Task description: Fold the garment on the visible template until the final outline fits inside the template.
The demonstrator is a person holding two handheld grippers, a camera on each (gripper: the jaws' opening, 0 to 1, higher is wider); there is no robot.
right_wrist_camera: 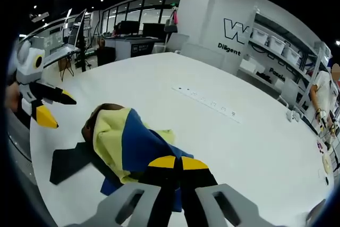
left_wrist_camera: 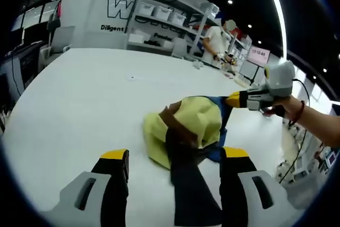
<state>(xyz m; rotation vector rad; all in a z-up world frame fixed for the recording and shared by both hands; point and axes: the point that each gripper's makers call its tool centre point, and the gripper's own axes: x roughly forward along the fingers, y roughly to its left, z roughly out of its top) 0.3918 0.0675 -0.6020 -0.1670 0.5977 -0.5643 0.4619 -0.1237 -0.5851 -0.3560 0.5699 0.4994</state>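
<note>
A crumpled garment [left_wrist_camera: 194, 123] of pale yellow, blue, brown and dark navy lies bunched on the white table [left_wrist_camera: 95, 94]. One dark navy part [left_wrist_camera: 194, 195] runs down between my left gripper's own jaws. My left gripper [left_wrist_camera: 175, 155] stands wide open, straddling that part without holding it. From the right my right gripper [left_wrist_camera: 234, 99], held by a hand [left_wrist_camera: 287, 107], reaches the garment's blue edge. In the right gripper view my right gripper [right_wrist_camera: 175, 163] is shut on the garment [right_wrist_camera: 125, 142] at its blue and dark fabric. The open left gripper [right_wrist_camera: 54, 107] is at the far left beyond the garment.
A white power strip [right_wrist_camera: 207, 102] lies on the table [right_wrist_camera: 255, 147] beyond the garment. Shelves with white bins [left_wrist_camera: 164, 17] and a standing person [left_wrist_camera: 215, 41] are past the far edge. Desks with monitors [right_wrist_camera: 127, 33] stand behind the table.
</note>
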